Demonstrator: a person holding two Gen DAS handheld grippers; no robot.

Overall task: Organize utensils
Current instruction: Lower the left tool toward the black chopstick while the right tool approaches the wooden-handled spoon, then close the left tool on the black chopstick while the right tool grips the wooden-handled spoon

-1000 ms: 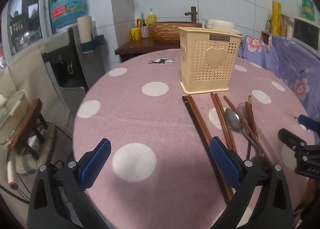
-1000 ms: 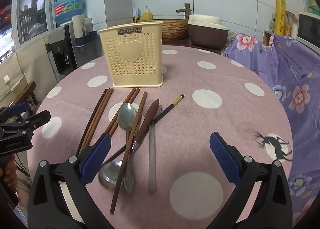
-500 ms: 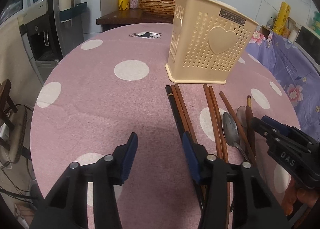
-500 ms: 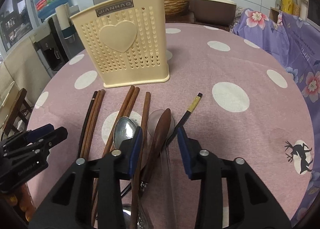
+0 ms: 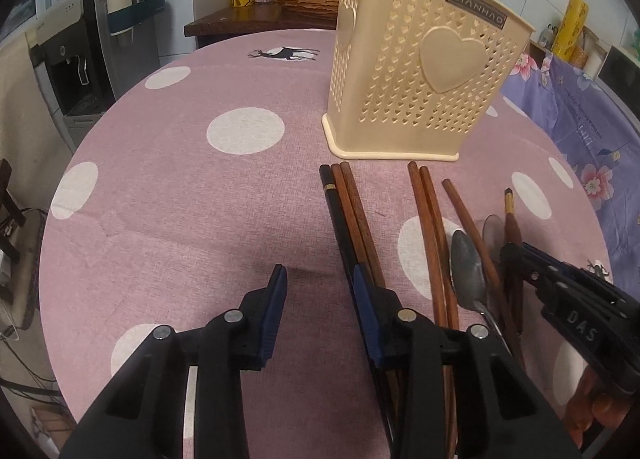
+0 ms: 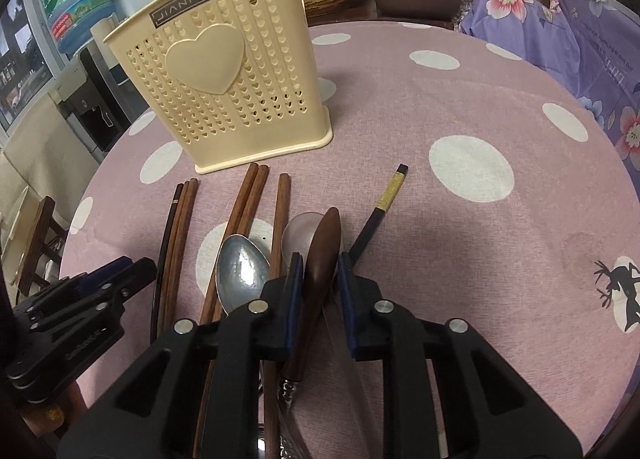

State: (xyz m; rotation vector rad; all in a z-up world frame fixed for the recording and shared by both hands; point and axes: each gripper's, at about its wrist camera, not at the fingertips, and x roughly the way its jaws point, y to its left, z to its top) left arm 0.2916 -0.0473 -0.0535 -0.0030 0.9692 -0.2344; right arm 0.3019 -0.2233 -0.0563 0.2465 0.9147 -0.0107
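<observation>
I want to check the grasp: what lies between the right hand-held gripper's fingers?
The brown wooden spoon, seen in the right wrist view of the right hand-held gripper.

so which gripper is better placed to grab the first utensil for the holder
Right. The right gripper already straddles the brown spoon, while the left gripper is over bare cloth beside the chopsticks.

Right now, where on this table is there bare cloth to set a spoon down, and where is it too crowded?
Bare cloth lies right of the gold-banded chopstick, toward the purple floral sheet, and left of the black chopstick, ahead of the left tool. It is crowded in front of the utensil holder: chopsticks, metal spoon and wooden spoon, straddled by the right tool.
</observation>
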